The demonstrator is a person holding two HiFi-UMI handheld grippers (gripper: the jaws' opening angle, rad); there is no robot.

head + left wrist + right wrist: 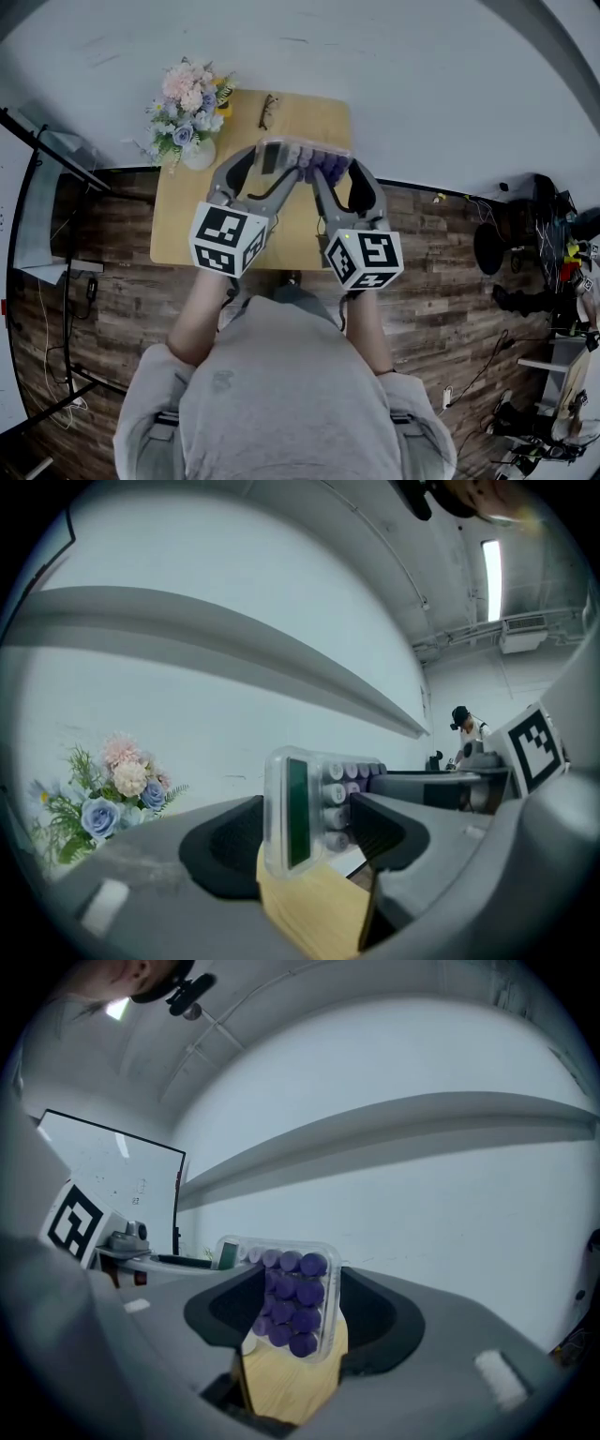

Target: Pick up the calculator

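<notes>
The calculator, a clear-cased one with purple keys, hangs in the air above the wooden table. Both grippers carry it between them. My left gripper is shut on the end with the green display, and in the left gripper view the calculator stands on edge between the dark pads of that gripper. My right gripper is shut on the other end. In the right gripper view the purple keys of the calculator face the camera between this gripper's jaws. The tabletop shows well below.
A white vase of flowers stands at the table's far left corner, and the bouquet also shows in the left gripper view. A pair of glasses lies near the table's far edge. Wood floor surrounds the table; cables and gear lie at right.
</notes>
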